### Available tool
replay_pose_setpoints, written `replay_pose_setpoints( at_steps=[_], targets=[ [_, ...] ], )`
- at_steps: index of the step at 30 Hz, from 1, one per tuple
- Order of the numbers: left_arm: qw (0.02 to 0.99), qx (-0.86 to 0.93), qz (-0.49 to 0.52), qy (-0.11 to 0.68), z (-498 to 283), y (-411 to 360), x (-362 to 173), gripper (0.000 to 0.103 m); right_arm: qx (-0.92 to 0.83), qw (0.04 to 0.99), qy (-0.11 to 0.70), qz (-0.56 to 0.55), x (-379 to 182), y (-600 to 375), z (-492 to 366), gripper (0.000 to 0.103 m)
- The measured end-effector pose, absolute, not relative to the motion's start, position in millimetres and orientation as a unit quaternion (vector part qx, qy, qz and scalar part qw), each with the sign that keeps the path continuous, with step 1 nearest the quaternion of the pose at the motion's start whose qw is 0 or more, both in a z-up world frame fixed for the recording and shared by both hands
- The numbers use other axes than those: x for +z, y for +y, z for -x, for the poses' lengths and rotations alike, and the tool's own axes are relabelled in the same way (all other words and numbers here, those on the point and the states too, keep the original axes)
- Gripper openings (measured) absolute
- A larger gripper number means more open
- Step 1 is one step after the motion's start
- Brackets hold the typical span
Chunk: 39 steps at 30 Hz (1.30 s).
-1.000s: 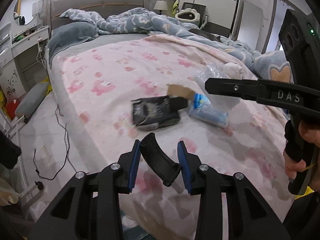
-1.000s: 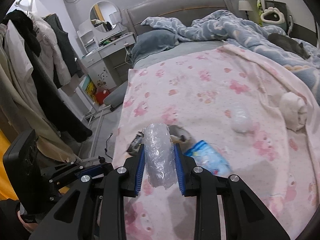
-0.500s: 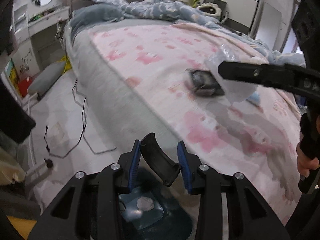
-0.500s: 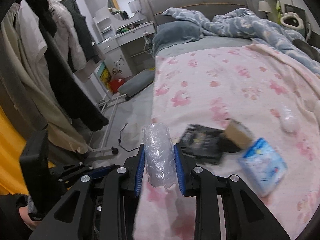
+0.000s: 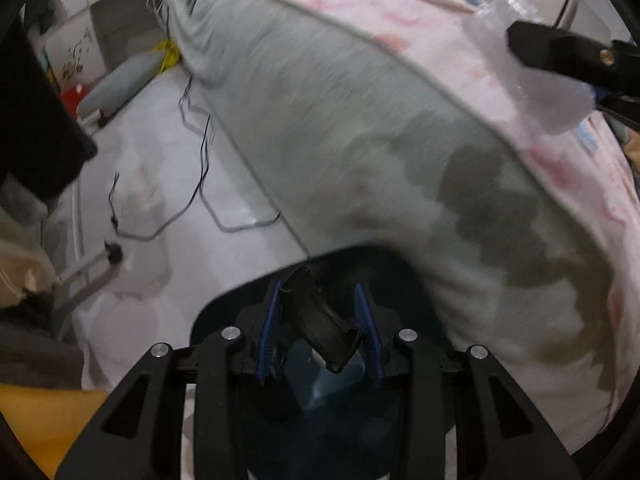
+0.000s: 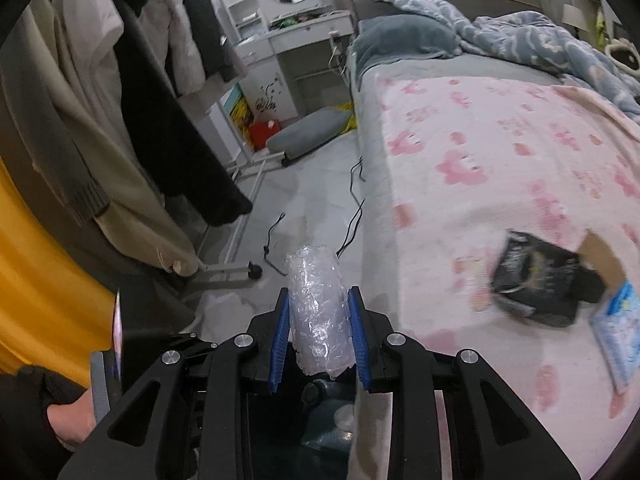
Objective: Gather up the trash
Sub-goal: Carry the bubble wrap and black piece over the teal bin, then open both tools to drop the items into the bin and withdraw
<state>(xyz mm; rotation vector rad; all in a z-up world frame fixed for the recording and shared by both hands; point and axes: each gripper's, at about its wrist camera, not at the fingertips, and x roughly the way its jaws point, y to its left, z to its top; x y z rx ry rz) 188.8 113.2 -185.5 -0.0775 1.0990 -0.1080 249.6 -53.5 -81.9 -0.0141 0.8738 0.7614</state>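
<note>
Left wrist: my left gripper [image 5: 318,330] clamps a curved black piece [image 5: 316,320], dark bin [image 5: 224,312] below. Right gripper [image 6: 318,336] clamps crumpled clear plastic [image 6: 318,312].

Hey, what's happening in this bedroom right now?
A person is clearing trash off the bed with two handheld grippers. The right gripper is shut on a clear plastic wad; the left gripper grips a curved black piece over a dark bin. A black packet and a blue packet lie on the bed.
</note>
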Motion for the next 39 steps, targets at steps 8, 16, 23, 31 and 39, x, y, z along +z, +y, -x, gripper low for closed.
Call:
replay_pose_setpoints(
  at_steps=[8,16,23,31,39],
  targets=[
    [0.814,-0.048,0.063,0.576,-176.9,140.2,-229.7,0.041,0.371,0.822,0.432,0.021,-97.5,-22.0,-248.4,0.029],
    [0.796,-0.058,0.059,0.6,-163.4,154.2,-253.8,0.049,0.382,0.804,0.454,0.04,-113.5,8.2,-247.7,0.029],
    [0.803,-0.066,0.078,0.587,-157.6,164.0,-246.0,0.073,0.377,0.786,0.487,0.049,-135.8,19.9,-251.2,0.029],
    [0.832,-0.054,0.083,0.546,-154.0,178.7,-218.2,0.081,0.372,0.771,0.512,0.072,-157.3,32.5,-249.7,0.029],
    [0.864,-0.031,0.097,0.492,-154.2,201.8,-184.0,0.085,0.369,0.739,0.556,0.095,-193.0,47.6,-242.0,0.029]
  ],
)
